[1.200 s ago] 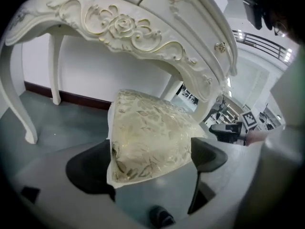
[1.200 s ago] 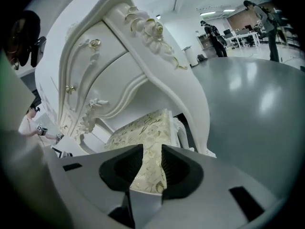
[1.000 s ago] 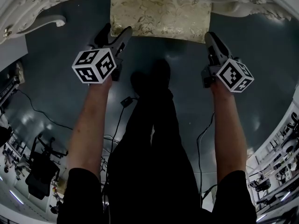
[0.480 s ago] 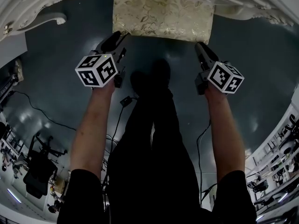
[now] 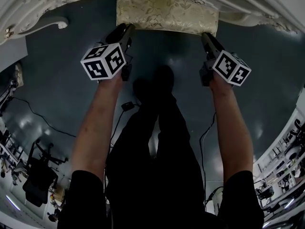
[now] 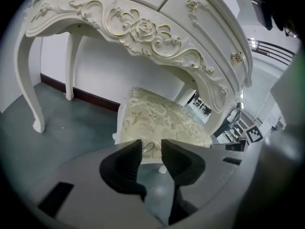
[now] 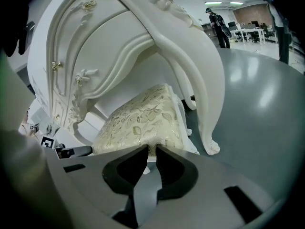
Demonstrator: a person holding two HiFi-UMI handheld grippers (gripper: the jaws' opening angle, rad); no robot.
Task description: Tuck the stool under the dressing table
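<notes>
The stool (image 5: 167,13), with a gold floral cushion and white legs, stands part way under the white carved dressing table (image 5: 47,4). Only its near half shows in the head view. My left gripper (image 5: 125,30) is at the cushion's near left corner and my right gripper (image 5: 206,36) at its near right corner. In the left gripper view the jaws (image 6: 151,144) have just been closing and keep a small gap with nothing in it, the stool (image 6: 162,118) right ahead. In the right gripper view the jaws (image 7: 151,149) are closed to a slit against the stool's (image 7: 143,118) front edge.
Curved table legs flank the stool: one (image 6: 28,80) at the left, one (image 7: 205,94) at the right. The person's black-clad legs (image 5: 152,142) stand behind the grippers, with cables (image 5: 119,123) on the dark grey floor. Equipment (image 5: 38,171) and shelving (image 5: 286,161) line the room's sides.
Both grippers have moved forward towards the table. The stool has slid further under it, so less cushion shows. The left jaws have narrowed.
</notes>
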